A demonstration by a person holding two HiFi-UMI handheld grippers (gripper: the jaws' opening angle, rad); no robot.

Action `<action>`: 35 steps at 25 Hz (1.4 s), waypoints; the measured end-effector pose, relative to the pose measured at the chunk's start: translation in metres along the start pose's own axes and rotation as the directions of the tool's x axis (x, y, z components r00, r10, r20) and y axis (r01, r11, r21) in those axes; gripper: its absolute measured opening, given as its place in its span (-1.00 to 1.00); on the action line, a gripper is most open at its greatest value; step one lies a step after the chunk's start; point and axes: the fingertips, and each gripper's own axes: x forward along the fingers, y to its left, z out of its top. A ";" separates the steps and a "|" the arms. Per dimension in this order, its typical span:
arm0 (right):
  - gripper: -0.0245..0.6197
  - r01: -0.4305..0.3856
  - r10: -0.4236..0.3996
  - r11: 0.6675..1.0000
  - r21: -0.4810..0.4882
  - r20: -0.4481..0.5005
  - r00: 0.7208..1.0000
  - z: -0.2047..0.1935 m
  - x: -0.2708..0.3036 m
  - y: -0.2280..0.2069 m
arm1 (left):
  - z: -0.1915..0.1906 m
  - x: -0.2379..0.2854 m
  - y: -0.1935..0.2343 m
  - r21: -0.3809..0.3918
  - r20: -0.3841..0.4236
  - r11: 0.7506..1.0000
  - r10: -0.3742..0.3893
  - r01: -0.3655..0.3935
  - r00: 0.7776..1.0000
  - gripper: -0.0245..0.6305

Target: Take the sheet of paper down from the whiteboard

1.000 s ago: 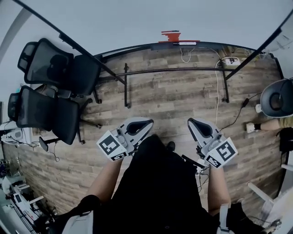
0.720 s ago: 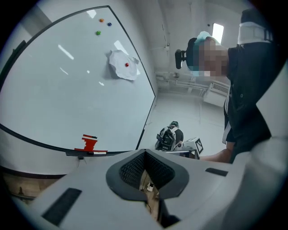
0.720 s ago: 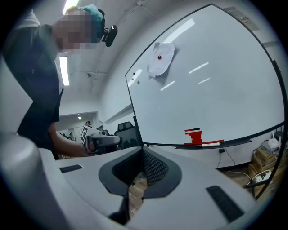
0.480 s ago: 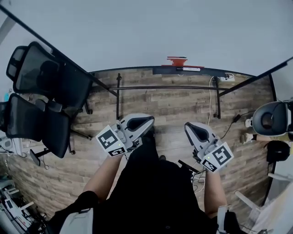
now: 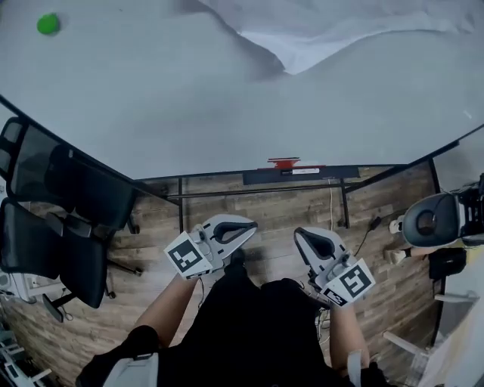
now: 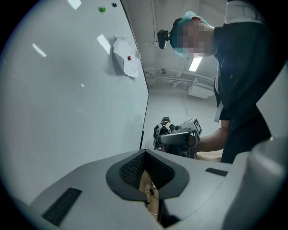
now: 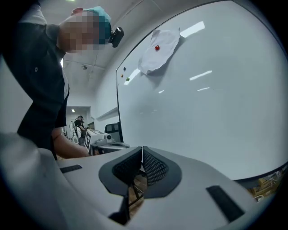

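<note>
A crumpled white sheet of paper point(image 5: 333, 34) hangs at the top of the whiteboard point(image 5: 189, 113); its lower corner shows in the head view. The left gripper view shows the paper point(image 6: 125, 60) pinned by a red magnet point(image 6: 129, 58), as does the right gripper view, with the paper point(image 7: 159, 51) under the magnet point(image 7: 156, 48). My left gripper point(image 5: 246, 223) and right gripper point(image 5: 300, 236) are both shut and empty, held low in front of me, well below the paper. In their own views the left gripper point(image 6: 145, 155) and right gripper point(image 7: 142, 149) show their jaws closed together.
A green magnet point(image 5: 48, 23) sits at the board's upper left. A red eraser point(image 5: 285, 162) lies on the board's tray. Black mesh chairs point(image 5: 53, 212) stand at the left on the wooden floor. A black stand frame point(image 5: 257, 193) runs under the board. Equipment point(image 5: 431, 219) is at the right.
I have come closer to the whiteboard: it fills more of the head view, and the paper and green magnet have come into sight. Both grippers stay shut and moved forward with me.
</note>
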 end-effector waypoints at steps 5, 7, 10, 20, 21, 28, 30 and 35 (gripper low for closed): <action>-0.86 -0.091 0.092 0.995 -0.027 0.041 0.995 0.015 0.016 0.001 | 0.002 0.026 0.015 0.165 -0.033 0.986 -0.021 0.027 0.999 -0.90; -0.86 -0.121 0.123 0.992 -0.042 0.059 0.991 0.020 0.021 -0.003 | 0.010 0.030 0.018 0.186 -0.016 0.982 0.001 0.002 1.000 -0.90; -0.86 -0.099 0.108 0.983 -0.153 0.057 0.992 0.035 0.029 -0.019 | 0.022 0.031 0.022 0.173 0.012 0.983 0.067 -0.068 0.998 -0.90; -0.86 0.153 0.038 0.832 -0.534 0.329 0.944 0.248 -0.036 -0.091 | 0.224 0.084 0.014 0.660 -0.090 0.746 0.199 -0.091 0.976 -0.90; -0.86 0.180 0.031 0.795 -0.579 0.335 0.942 0.270 -0.043 -0.094 | 0.252 0.090 0.013 0.713 -0.079 0.693 0.234 -0.109 0.969 -0.90; -0.56 0.344 -0.106 0.695 -0.632 0.383 0.917 0.379 -0.074 -0.117 | 0.397 0.119 0.005 0.930 0.140 0.252 0.429 -0.267 0.892 -0.89; -0.53 0.367 -0.107 0.682 -0.632 0.410 0.906 0.399 -0.076 -0.120 | 0.421 0.124 0.012 0.948 0.173 0.154 0.481 -0.277 0.860 -0.80; -0.49 0.453 -0.141 0.640 -0.621 0.484 0.864 0.433 -0.084 -0.129 | 0.456 0.136 0.038 0.958 0.212 0.035 0.580 -0.285 0.786 -0.53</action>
